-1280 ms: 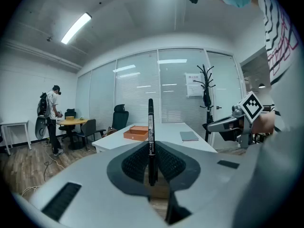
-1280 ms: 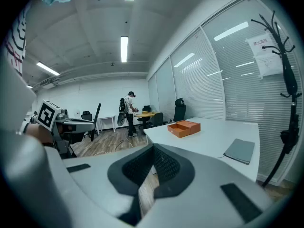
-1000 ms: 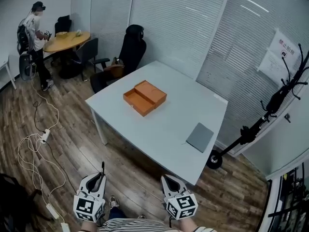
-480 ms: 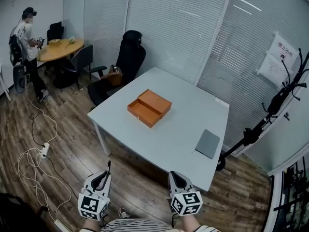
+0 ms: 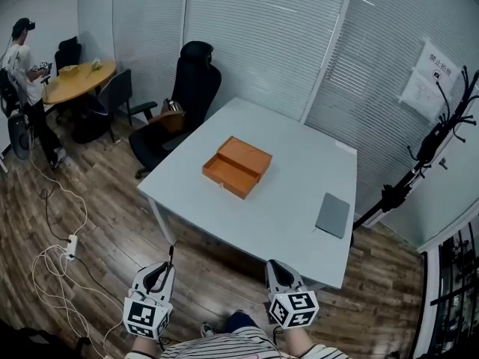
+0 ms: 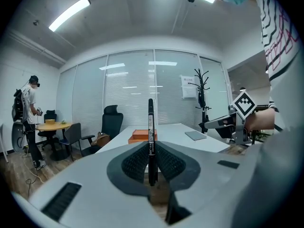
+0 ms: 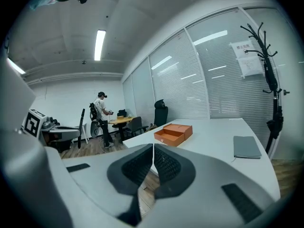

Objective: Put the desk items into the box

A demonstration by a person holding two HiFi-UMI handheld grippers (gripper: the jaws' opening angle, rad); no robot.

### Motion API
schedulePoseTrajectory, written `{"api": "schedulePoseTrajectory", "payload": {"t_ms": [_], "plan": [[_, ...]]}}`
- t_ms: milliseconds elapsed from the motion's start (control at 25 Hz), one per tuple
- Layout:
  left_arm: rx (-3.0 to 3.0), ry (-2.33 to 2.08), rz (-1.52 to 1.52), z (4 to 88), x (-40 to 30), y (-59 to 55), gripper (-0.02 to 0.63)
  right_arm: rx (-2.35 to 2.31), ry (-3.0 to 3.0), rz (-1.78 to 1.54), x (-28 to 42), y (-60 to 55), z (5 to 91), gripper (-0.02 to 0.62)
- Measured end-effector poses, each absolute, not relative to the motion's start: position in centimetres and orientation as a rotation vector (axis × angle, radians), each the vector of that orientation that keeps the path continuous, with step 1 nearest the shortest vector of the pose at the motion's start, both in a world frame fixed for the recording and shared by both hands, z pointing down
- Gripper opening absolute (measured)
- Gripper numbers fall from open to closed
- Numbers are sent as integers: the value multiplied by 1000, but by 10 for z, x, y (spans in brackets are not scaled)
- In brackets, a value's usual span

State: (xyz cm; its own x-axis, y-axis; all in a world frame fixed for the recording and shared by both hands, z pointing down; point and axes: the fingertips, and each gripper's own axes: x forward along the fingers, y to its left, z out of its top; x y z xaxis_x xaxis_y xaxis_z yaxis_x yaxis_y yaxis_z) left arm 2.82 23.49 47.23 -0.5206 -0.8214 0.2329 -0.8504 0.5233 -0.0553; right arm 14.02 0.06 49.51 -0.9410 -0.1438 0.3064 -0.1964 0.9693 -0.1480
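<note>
An open orange box (image 5: 236, 167) lies near the middle of the white desk (image 5: 284, 200). A grey notebook (image 5: 334, 215) lies near the desk's right front corner. Both grippers are held low in front of my body, short of the desk's near edge. My left gripper (image 5: 156, 273) is shut on a black pen (image 6: 151, 127) that stands upright between its pads. My right gripper (image 5: 276, 269) is shut with nothing between its jaws. The orange box (image 7: 174, 132) and the notebook (image 7: 246, 147) also show in the right gripper view.
A black office chair (image 5: 193, 81) stands at the desk's far left corner, and a coat stand (image 5: 430, 152) at its right. Cables and a power strip (image 5: 71, 241) lie on the wooden floor at left. A person (image 5: 21, 51) stands by a round table (image 5: 75, 81) far left.
The head view has shifted, so the desk now sits a little further right and the far person further left. Both grippers keep their places and grips.
</note>
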Motion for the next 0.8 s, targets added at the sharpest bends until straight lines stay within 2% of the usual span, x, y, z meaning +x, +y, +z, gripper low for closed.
{"api": "schedulePoseTrajectory", "payload": {"t_ms": [320, 800], "plan": [[1417, -2558, 224, 486, -18, 225, 57, 242, -2809, 268, 85, -14, 503, 27], [1412, -2550, 276, 482, -130, 157, 57, 208, -2811, 286, -33, -78, 509, 27]]}}
